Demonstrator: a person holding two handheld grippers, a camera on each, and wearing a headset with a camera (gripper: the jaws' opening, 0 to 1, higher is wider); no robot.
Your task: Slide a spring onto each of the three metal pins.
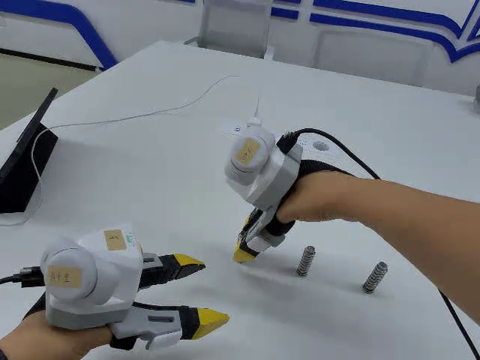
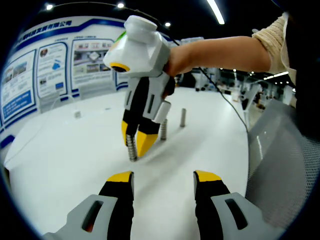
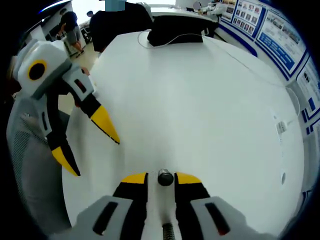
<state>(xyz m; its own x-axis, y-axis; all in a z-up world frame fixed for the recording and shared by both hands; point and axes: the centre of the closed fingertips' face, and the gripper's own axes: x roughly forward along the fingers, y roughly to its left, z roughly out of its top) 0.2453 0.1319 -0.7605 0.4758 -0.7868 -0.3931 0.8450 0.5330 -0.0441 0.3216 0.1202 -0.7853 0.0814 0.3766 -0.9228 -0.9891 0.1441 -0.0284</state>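
The right gripper (image 1: 244, 253) is held steeply, tips down on the bench (image 1: 150, 172). Its fingers (image 2: 146, 141) are pinched on a spring (image 2: 131, 149) that is stood upright between them — a grip judged to hold the coil plumb while it is seated. Seen along those fingers, a round metal end (image 3: 165, 177) is caught between the yellow tips; whether it is a pin's head or the spring's top cannot be told.

A second spring (image 1: 305, 260) and a third spring (image 1: 375, 276) are stood upright just beside the right fingers, apart from each other; a pin inside either cannot be made out. All three are set loose, straight on the bench.

The left gripper (image 1: 204, 291) is held low and near, fingers spread with nothing between them — judged ready to steady the work.
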